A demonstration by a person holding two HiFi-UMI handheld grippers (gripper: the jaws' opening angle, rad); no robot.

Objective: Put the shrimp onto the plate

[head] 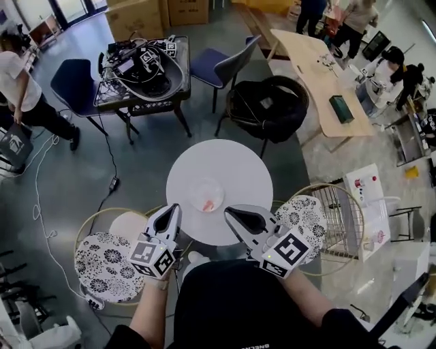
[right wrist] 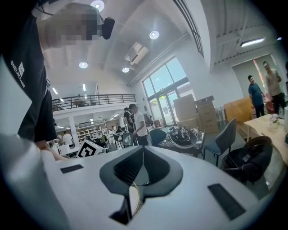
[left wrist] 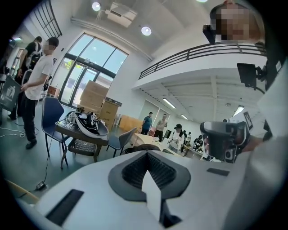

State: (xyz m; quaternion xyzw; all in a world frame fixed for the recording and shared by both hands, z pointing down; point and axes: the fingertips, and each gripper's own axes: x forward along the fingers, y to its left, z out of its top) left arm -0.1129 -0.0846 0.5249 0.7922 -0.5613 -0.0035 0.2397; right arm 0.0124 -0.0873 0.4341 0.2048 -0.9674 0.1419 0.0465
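Shrimp (head: 208,204) pink, on clear round plate (head: 197,187), white table (head: 238,163).

The shrimp (head: 208,204) lies on plate (head: 195,185); plate on table (head: 235,160).

Open lab hall: mezzanine railing (left wrist: 202,51), stacked cardboard boxes (head: 136,17), cable-strewn equipment table (head: 180,65), long workbench (head: 306,68)
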